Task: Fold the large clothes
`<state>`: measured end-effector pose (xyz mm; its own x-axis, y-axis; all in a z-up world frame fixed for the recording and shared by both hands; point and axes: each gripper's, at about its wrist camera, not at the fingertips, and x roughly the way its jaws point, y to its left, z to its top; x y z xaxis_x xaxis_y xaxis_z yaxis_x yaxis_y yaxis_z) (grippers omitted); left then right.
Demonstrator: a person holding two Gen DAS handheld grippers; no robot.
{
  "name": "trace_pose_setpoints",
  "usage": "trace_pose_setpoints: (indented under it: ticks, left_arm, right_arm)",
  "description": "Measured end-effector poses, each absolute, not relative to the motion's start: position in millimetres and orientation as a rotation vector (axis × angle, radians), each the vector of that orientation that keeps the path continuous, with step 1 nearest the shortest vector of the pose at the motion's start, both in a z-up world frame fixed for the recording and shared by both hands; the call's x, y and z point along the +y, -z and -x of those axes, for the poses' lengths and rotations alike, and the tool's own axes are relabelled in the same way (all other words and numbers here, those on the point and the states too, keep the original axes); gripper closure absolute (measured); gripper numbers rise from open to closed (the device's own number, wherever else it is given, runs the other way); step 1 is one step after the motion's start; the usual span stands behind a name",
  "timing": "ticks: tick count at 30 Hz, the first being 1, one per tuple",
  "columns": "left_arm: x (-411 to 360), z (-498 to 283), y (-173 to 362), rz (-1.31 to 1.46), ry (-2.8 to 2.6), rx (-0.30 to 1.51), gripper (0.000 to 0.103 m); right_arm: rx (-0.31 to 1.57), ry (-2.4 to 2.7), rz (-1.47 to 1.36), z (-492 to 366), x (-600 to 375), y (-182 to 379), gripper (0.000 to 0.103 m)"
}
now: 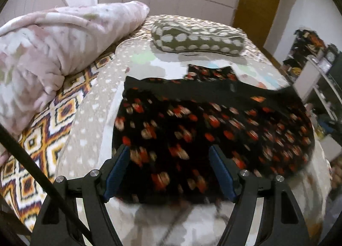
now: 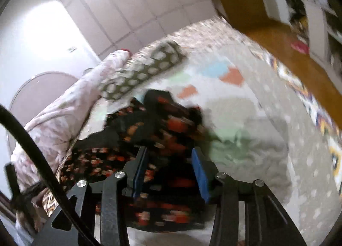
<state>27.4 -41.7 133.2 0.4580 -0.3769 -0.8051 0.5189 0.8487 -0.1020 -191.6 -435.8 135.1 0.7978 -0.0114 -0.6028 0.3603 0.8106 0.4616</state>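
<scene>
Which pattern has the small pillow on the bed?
Olive-green with white dots; the pillow shows best in the left wrist view.

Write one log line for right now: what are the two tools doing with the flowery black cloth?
left tool: open, above flowery black cloth | right tool: open, nothing gripped | cloth: on bed

Garment, black with red-orange floral print point(image 1: 192, 126)
Partly folded, spread flat on the bed point(image 1: 89, 122); far edge rumpled.
</scene>
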Motion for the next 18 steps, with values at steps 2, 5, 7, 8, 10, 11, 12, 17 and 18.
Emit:
trace_pose_setpoints:
  ticks: [2,5,7,8,10,11,12,17,18]
  left_arm:
    - [-51,-60,-116,-0.17,0.522,0.979,0.028]
    - [-57,-95,-89,-0.206,0.447,1.017,0.028]
    - [-55,-114,-69,-0.213,0.4,1.055,0.028]
    - [-52,-121,-59,-0.198,0.393,1.079,0.028]
    - [-44,-127,-46,-0.132,0.403,1.108,0.024]
    - [-42,-127,-44,-0.111,0.401,1.107,0.019]
    - [-39,-128,-41,-0.094,0.394,1.1,0.017]
    - [-32,-131,-27,-0.039,0.412,1.088,0.006]
    - [-32,-131,-26,-0.028,0.414,1.079,0.006]
  right_arm:
    - [0.616,0.139,-0.584,176,-422,-142,0.057]
    - [0.724,0.084,-0.533,133,-400,-125,0.066]
    - [0.812,0.074,-0.501,100,-392,-106,0.073]
    - [0.849,0.083,-0.491,87,-393,-97,0.077]
    - [0.899,0.156,-0.432,56,-400,-80,0.078]
    - [0.901,0.183,-0.413,50,-405,-78,0.078]
    - [0.897,0.217,-0.404,45,-410,-77,0.078]
    - [0.89,0.38,-0.323,37,-443,-82,0.078]
    - [0.897,0.381,-0.333,39,-450,-82,0.078]
